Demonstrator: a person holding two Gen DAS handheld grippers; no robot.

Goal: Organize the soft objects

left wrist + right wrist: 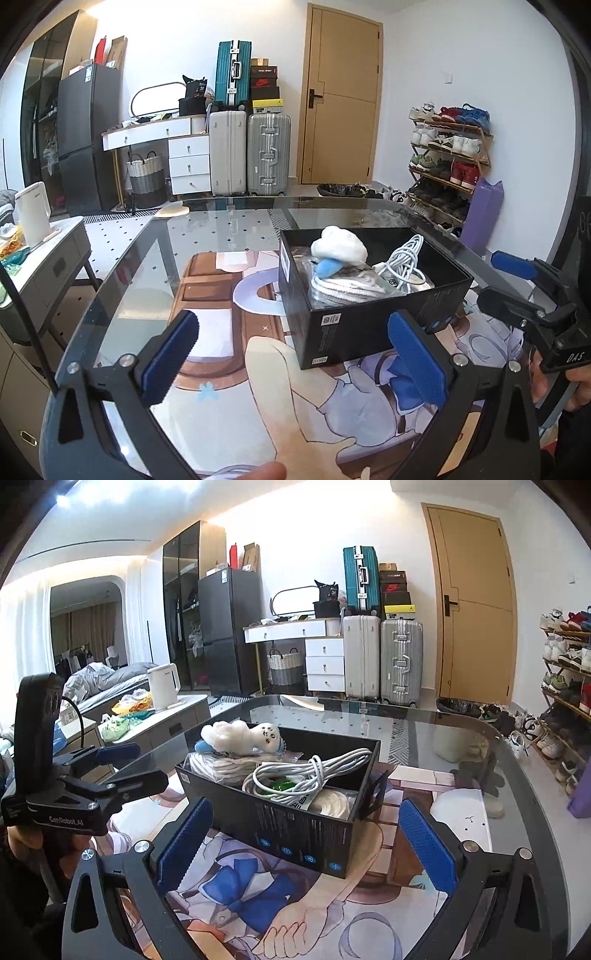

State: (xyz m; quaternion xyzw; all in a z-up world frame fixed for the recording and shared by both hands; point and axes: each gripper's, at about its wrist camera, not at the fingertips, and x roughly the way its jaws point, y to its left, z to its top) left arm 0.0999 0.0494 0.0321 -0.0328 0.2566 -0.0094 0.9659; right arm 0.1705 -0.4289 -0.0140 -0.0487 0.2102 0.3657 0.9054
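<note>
An open black box stands on the glass table over a cartoon-print mat. Inside lie a white plush toy with a blue part, a bundled white cable and coiled white rope. My left gripper is open, empty, just short of the box's near-left corner. My right gripper is open in front of the box, pads clear of its walls. In the right wrist view the plush lies at the box's far-left end, with the cable nearer the middle. Each gripper shows in the other's view: left gripper, right gripper.
A low side table with a white kettle stands left of the glass table. A shoe rack and purple bag are at the right. Suitcases, drawers and a door line the far wall.
</note>
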